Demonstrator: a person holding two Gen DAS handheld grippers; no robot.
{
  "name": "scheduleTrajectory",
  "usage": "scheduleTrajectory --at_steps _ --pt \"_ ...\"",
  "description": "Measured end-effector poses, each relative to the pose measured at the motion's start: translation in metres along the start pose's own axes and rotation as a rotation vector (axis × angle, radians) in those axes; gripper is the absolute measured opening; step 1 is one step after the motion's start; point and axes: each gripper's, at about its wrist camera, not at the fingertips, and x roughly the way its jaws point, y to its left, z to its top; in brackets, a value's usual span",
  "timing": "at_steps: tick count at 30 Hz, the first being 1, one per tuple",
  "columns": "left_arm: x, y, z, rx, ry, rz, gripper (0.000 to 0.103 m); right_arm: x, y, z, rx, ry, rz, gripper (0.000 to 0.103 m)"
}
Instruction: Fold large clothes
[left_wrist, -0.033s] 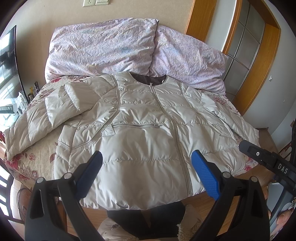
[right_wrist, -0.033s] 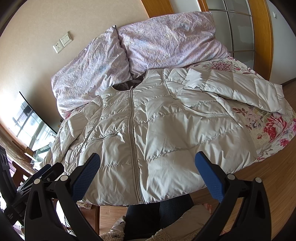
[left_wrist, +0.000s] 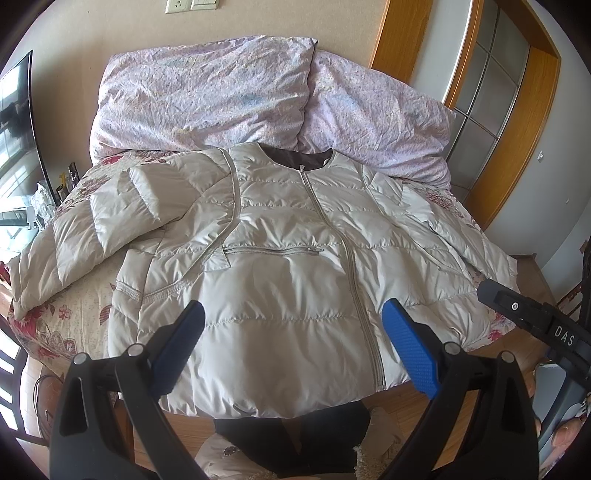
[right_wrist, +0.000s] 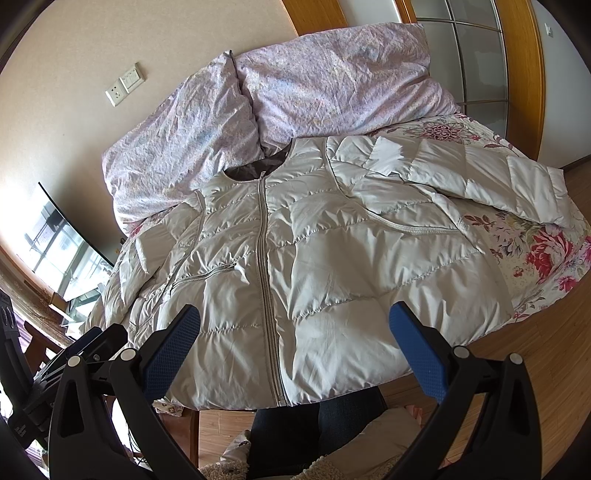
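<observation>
A pale grey quilted puffer jacket (left_wrist: 280, 280) lies front up and zipped on a floral bedspread (left_wrist: 81, 317), with both sleeves spread out to the sides. It also shows in the right wrist view (right_wrist: 314, 266). My left gripper (left_wrist: 291, 347) is open and empty, hovering above the jacket's hem. My right gripper (right_wrist: 295, 347) is open and empty above the hem too. Part of the right gripper's black body (left_wrist: 532, 321) shows at the right edge of the left wrist view.
Two lilac pillows (left_wrist: 207, 96) lean against the wall behind the jacket. A wooden door frame with glass panels (left_wrist: 491, 96) stands at the right. A dark screen (left_wrist: 18, 125) and window are at the left. Wooden floor (right_wrist: 535, 332) runs beside the bed; a person's legs (right_wrist: 325, 428) are below.
</observation>
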Motion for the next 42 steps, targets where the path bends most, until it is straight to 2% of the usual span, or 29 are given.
scheduleTrajectory --at_steps 12,17,21,24,28,29,31,36,37,39,42 --pt "0.011 -0.001 0.007 0.003 0.016 0.020 0.096 0.011 -0.013 0.010 0.055 -0.039 -0.014 0.102" --pt "0.027 0.002 0.014 0.000 0.036 0.042 0.096 0.026 -0.039 0.020 0.094 -0.110 -0.002 0.102" --pt "0.046 0.008 0.018 0.002 0.060 0.067 0.096 0.040 -0.075 0.034 0.151 -0.140 -0.062 0.102" --pt "0.064 0.017 0.021 -0.002 0.090 0.075 0.096 0.048 -0.122 0.049 0.279 -0.130 -0.089 0.102" --pt "0.085 0.029 0.023 -0.021 0.130 0.050 0.096 0.052 -0.206 0.058 0.530 -0.151 -0.133 0.101" --pt "0.089 0.032 0.024 -0.024 0.138 0.039 0.096 0.052 -0.225 0.057 0.587 -0.157 -0.146 0.094" --pt "0.098 0.037 0.024 -0.030 0.154 0.019 0.096 0.053 -0.259 0.054 0.708 -0.165 -0.156 0.089" --pt "0.119 0.044 0.025 -0.054 0.189 -0.055 0.096 0.061 -0.319 0.043 0.945 -0.190 -0.092 0.069" --pt "0.122 0.045 0.025 -0.056 0.194 -0.072 0.096 0.064 -0.329 0.039 0.998 -0.195 -0.072 0.069" --pt "0.127 0.045 0.026 -0.056 0.204 -0.087 0.096 0.067 -0.341 0.036 1.052 -0.218 -0.037 0.063" --pt "0.133 0.043 0.026 -0.047 0.208 -0.107 0.096 0.068 -0.351 0.037 1.091 -0.262 -0.025 0.060"
